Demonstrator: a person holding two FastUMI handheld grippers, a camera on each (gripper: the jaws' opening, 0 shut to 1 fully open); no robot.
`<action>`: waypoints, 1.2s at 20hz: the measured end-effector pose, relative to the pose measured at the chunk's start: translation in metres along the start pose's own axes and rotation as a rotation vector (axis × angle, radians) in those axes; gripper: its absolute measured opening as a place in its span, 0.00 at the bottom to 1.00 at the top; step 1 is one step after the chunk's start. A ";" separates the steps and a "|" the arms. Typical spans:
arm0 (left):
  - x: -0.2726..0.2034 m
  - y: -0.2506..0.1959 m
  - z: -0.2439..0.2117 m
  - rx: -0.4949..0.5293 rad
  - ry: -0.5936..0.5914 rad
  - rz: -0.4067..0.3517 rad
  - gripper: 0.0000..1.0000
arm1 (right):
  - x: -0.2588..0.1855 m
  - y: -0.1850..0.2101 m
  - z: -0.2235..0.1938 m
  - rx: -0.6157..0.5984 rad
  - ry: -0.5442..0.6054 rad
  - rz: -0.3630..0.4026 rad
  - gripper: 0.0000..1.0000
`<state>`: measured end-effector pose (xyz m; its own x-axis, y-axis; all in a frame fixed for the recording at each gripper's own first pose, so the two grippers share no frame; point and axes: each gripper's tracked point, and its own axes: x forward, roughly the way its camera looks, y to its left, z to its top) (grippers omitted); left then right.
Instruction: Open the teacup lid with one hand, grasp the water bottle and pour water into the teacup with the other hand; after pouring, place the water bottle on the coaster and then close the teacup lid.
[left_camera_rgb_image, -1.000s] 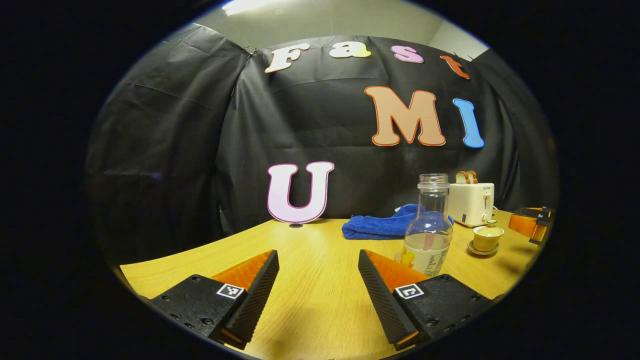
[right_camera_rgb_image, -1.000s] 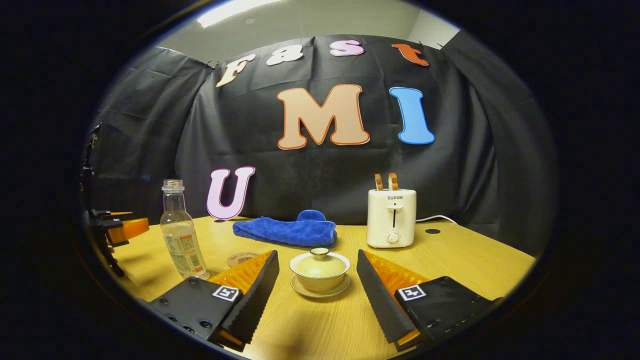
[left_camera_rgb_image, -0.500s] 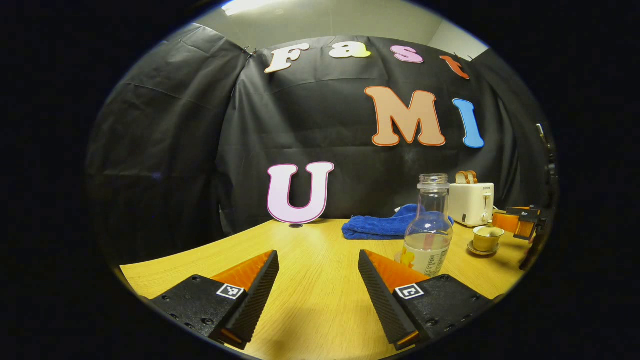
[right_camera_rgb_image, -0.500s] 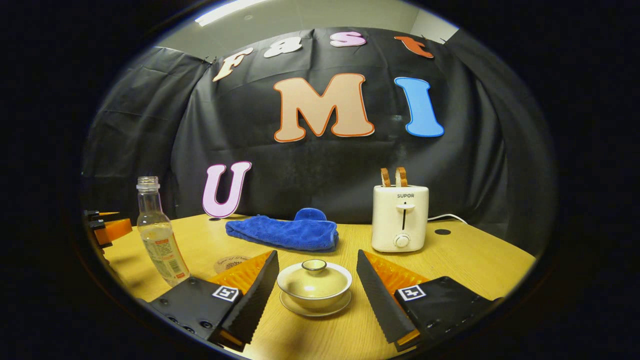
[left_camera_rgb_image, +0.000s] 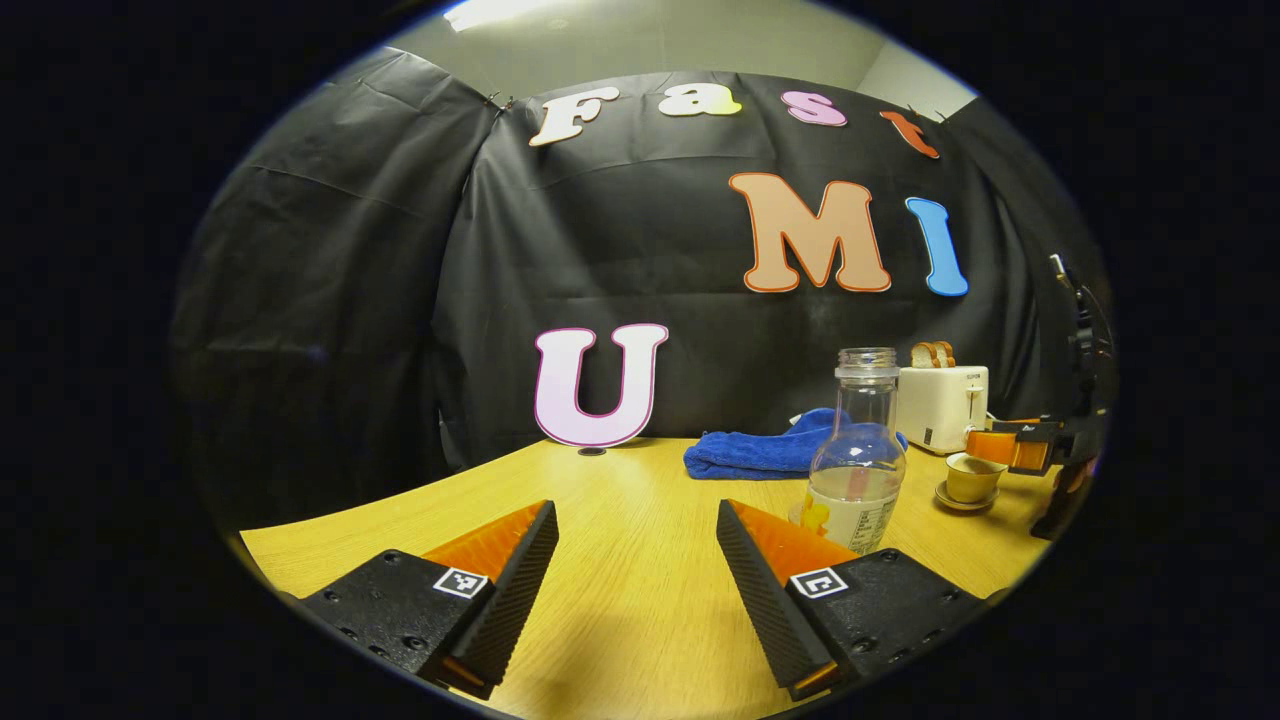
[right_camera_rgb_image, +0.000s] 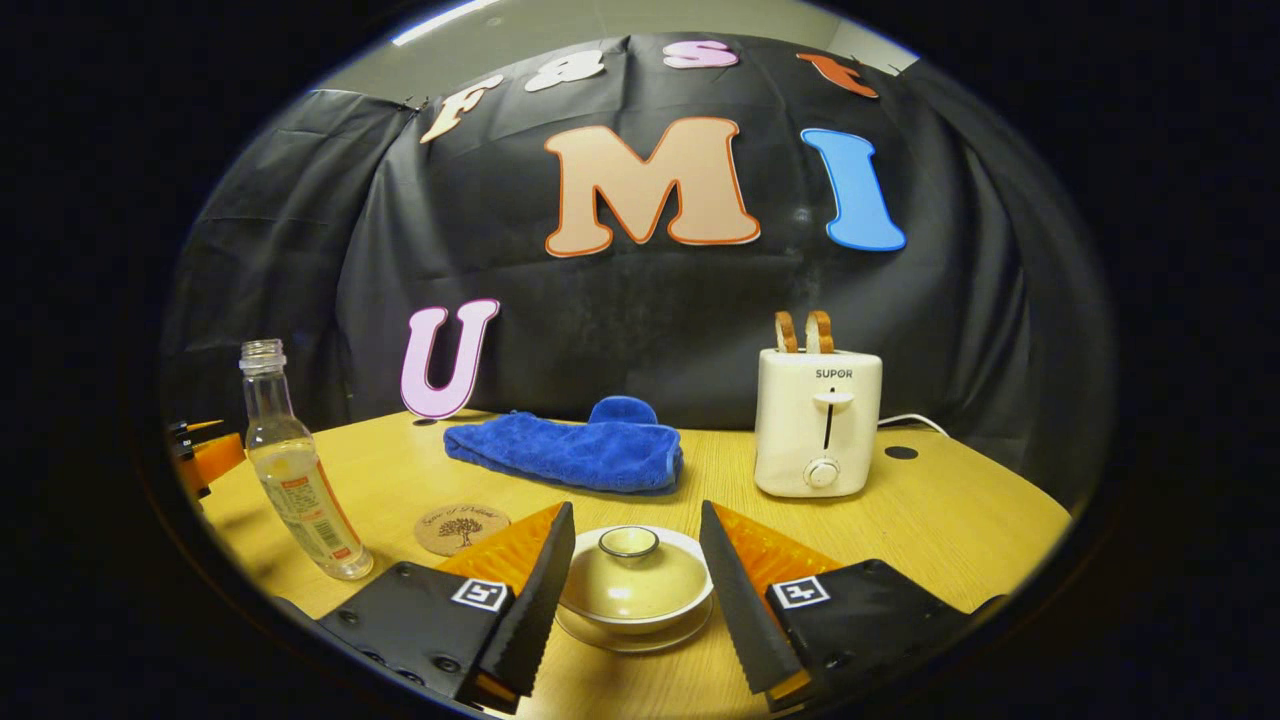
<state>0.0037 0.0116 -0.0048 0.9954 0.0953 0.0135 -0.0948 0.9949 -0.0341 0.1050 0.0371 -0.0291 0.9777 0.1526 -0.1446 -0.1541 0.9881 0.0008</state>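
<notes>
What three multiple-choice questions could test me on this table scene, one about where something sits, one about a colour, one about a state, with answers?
1. Where does the coaster lie?
A. Under the water bottle
B. On bare table between the water bottle and the teacup
C. On the toaster

2. What colour is the towel?
A. Blue
B. Red
C. White

3. How is the teacup lid?
A. Lifted away
B. Lying on the towel
C. On the teacup

Answers:
1 B: the right gripper view shows it flat between the water bottle and the teacup.
2 A: it is blue in both views.
3 C: it sits on the cup between the open right tongs, whose fingers flank it; whether they touch is unclear.
</notes>
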 end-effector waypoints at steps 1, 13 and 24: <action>0.000 0.000 -0.001 0.000 0.000 0.000 0.93 | 0.002 0.000 -0.001 -0.006 0.011 0.005 0.80; 0.000 0.000 0.000 0.001 0.001 -0.001 0.93 | 0.010 0.002 -0.003 -0.026 0.025 0.004 0.33; -0.001 0.000 0.000 0.000 0.001 -0.005 0.93 | -0.015 -0.011 0.018 0.009 -0.137 -0.049 0.34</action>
<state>0.0029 0.0114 -0.0046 0.9958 0.0904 0.0125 -0.0899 0.9954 -0.0340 0.0949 0.0245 -0.0089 0.9945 0.1047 -0.0083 -0.1046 0.9945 0.0059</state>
